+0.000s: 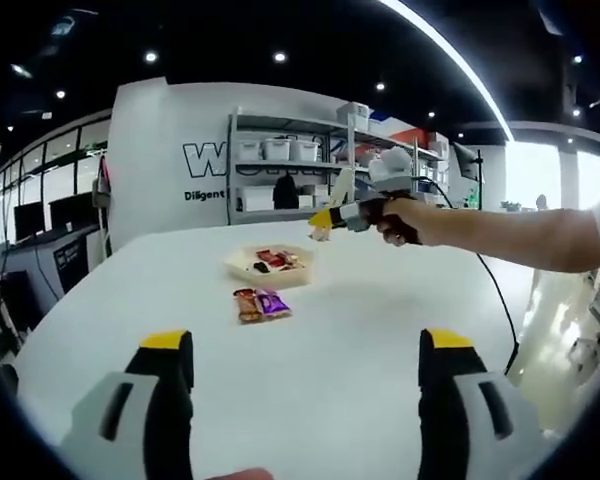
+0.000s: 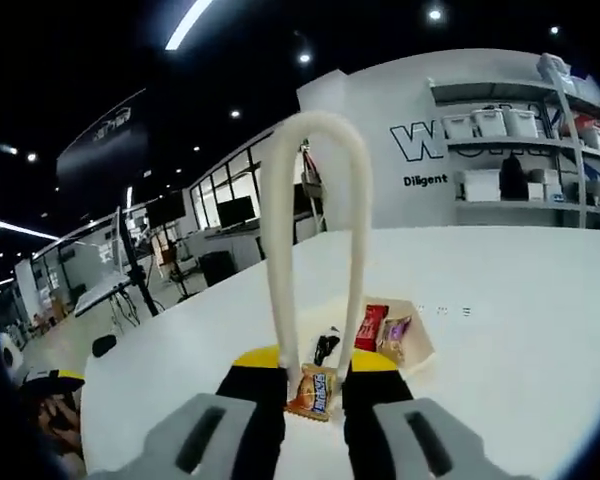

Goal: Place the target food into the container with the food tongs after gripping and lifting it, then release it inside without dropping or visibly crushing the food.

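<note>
Right gripper (image 2: 315,385) clamps tongs (image 2: 315,250) above the container (image 1: 270,263).

Tongs (image 2: 315,250) tips hidden behind snack packet (image 2: 313,392), shelf bins (image 1: 277,149) blurred

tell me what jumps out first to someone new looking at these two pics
In the right gripper view, the pale looped food tongs rise between the right gripper's closed jaws, over a tray of wrapped snacks. In the left gripper view, two snack packets lie on the white table before that tray.
</note>
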